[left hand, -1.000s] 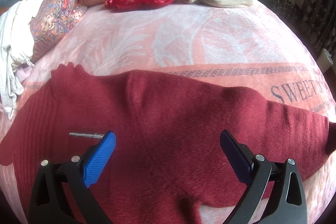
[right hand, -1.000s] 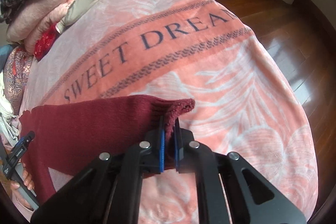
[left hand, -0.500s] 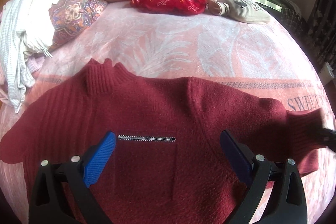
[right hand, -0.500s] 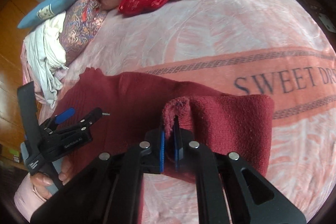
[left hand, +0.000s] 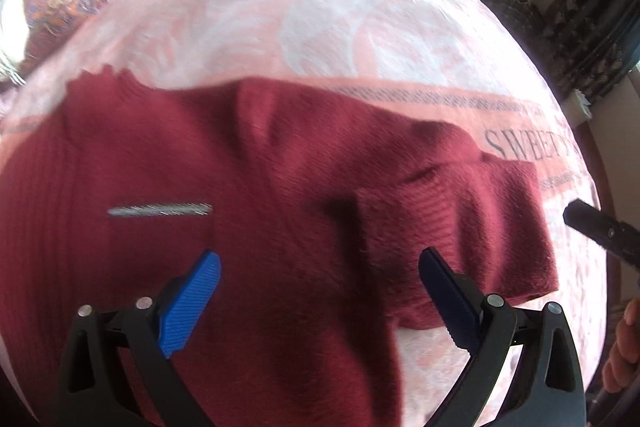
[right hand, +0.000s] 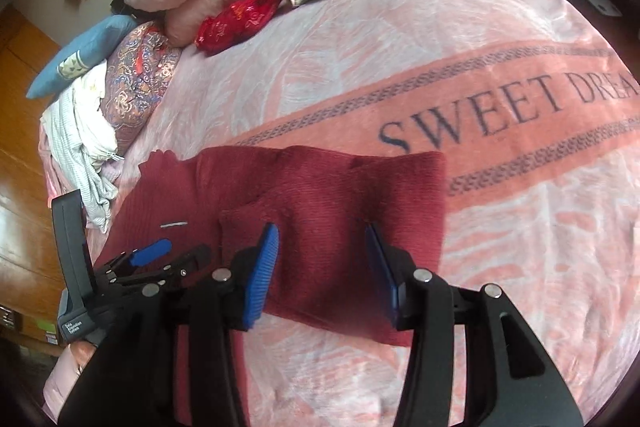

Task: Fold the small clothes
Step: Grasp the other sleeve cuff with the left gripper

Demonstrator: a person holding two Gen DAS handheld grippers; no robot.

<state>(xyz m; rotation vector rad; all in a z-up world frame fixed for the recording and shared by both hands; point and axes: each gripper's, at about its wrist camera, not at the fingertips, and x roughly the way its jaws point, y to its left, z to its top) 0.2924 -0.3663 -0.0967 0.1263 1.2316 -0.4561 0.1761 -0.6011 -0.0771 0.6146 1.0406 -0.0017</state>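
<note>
- Two grippers are held wide apart and empty: the right gripper (right hand: 322, 267) above the folded-in sleeve (right hand: 360, 211), the left gripper (left hand: 320, 287) above the sweater (left hand: 200, 167) body.
- Just ahead of the right fingers the sleeve is laid crosswise over the chest.
- The unfolded sleeve is judged nearer the left gripper, beyond its left finger.
- Farther off, the blanket (right hand: 400, 47) is spread.

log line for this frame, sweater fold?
step: sleeve fold | maroon sweater: flat on blanket, one sleeve laid over body | left gripper: open, empty | right gripper: open, above sleeve
</note>
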